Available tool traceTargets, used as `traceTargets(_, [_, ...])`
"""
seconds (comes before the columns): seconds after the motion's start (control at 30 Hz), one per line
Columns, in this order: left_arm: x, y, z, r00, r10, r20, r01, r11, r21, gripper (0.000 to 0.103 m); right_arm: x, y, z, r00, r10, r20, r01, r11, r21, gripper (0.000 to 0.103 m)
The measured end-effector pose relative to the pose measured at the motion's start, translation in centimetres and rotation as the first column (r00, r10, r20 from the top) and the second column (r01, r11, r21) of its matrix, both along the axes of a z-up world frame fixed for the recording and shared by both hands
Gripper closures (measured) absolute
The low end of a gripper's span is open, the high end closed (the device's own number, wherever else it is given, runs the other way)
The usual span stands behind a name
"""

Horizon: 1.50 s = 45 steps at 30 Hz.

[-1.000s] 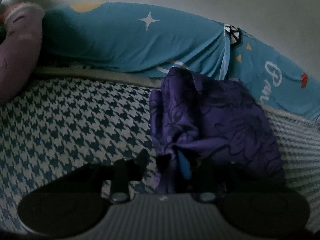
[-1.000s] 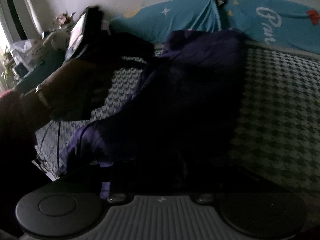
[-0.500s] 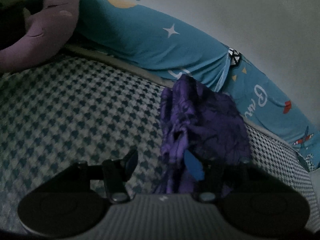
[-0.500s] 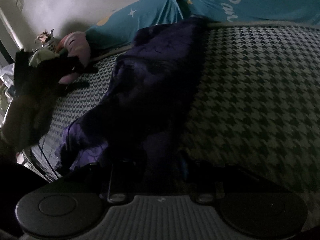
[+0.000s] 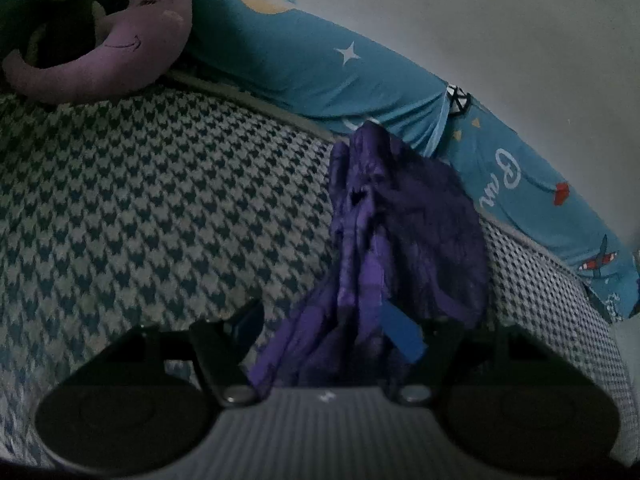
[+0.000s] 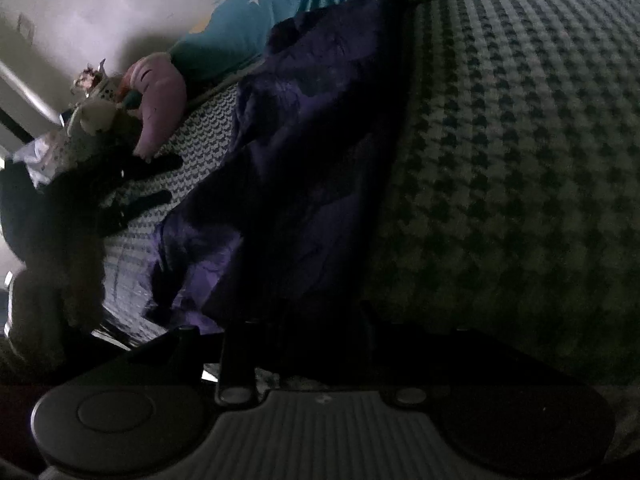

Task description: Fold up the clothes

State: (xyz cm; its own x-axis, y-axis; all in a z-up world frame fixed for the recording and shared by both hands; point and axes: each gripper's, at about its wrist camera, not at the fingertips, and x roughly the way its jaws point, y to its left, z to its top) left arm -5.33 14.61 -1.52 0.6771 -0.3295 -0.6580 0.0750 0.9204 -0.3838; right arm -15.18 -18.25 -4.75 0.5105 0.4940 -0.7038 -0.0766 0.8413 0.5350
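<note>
- The purple garment point(image 5: 404, 232) lies crumpled on the bed, its shiny fabric printed with a darker pattern and gathered into long vertical folds.
- From the right wrist view the same garment point(image 6: 304, 152) stretches as a long dark band from the teal pillow down to the near edge of the bed.
- Its far end touches the teal pillow point(image 5: 320, 68); its near end bunches up at the left claw point(image 5: 324, 332).
- The left claw's jaws are opening; garment folds hang between them, the blue-taped finger point(image 5: 400, 332) lies against the cloth and the other finger stands clear of it.
- The right claw point(image 6: 304, 344) is deep in shadow; the dark cloth covers the gap between its fingers, and I cannot tell whether it is clenched on it.
- The bed point(image 5: 140, 208) wears a houndstooth cover in dark blue and white.
- The teal pillow carries a white star and white lettering, and lies along the wall.
- A lilac plush toy point(image 5: 120, 52) rests beside the teal pillow's end, well apart from the garment.
- In the right wrist view the left claw point(image 6: 136, 196) shows as a dark shape over the bed, beside the garment.
</note>
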Motion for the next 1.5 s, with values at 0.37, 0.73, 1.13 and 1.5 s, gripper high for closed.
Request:
traceTargets(0.37, [-2.4,1.2,-1.0,1.000,0.017,-0.024,-0.017,1.000,0.001,0.036,0.1,0.7,-0.7,0.998,-0.009,-0.056,0.014,0.996,0.090,0.066])
traceTargets(0.73, [-3.0,2.0,-1.3,0.999,0.039,-0.038,-0.039,0.999,0.001,0.035,0.0,1.7,-0.6,1.000,-0.018,-0.024,0.018,0.999,0.037,0.095])
traceTargets(1.13, [-2.9,2.8,-1.5,0.996,0.079,-0.045,-0.079,0.997,0.004,0.030,-2.8,2.0,0.9,0.998,-0.060,0.033,0.066,0.963,-0.260,0.095])
traceTargets(1.5, [-2.8,3.0,-1.2,0.995,0.086,-0.053,-0.088,0.996,-0.028,0.027,-4.0,2.9,3.9,0.966,-0.012,0.257,0.072,0.972,-0.226,0.087])
